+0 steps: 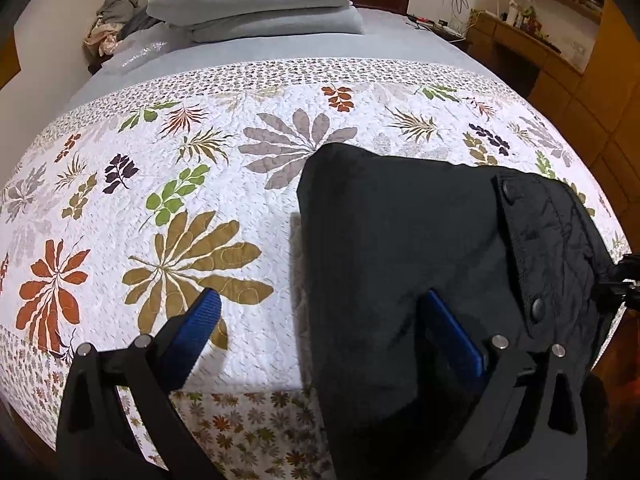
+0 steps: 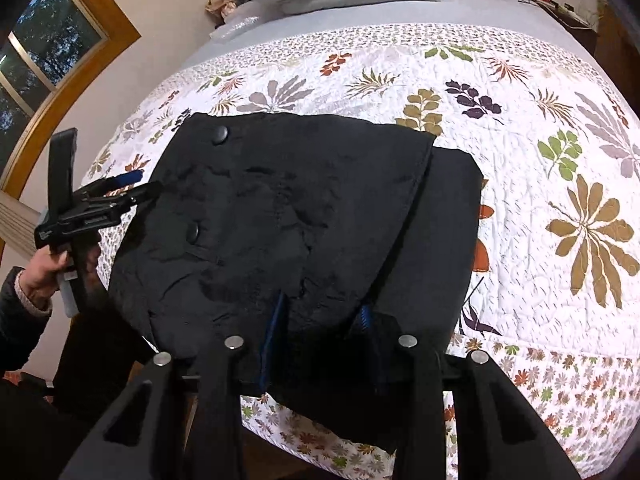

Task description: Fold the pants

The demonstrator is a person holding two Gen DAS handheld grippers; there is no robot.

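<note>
The black pants (image 1: 420, 240) lie folded into a compact stack on the leaf-print quilt (image 1: 180, 208) near the bed's front edge. Two snap buttons show on the top layer. My left gripper (image 1: 324, 320) is open, its left blue pad (image 1: 204, 320) over bare quilt and its right pad (image 1: 452, 328) over the pants' left part. In the right wrist view the pants (image 2: 280, 208) fill the centre. My right gripper (image 2: 320, 320) is open, low over the pants' near edge, with black cloth bunched between the blue pads (image 2: 276, 320). The left gripper (image 2: 132, 188) shows at the pants' left side.
Folded grey blankets (image 1: 256, 0) and a heap of clothes (image 1: 116, 20) sit at the bed's head. A wooden desk with clutter (image 1: 528, 28) stands at the right. A window (image 2: 40, 52) is on the left wall. The quilt's edge drops off just under the grippers.
</note>
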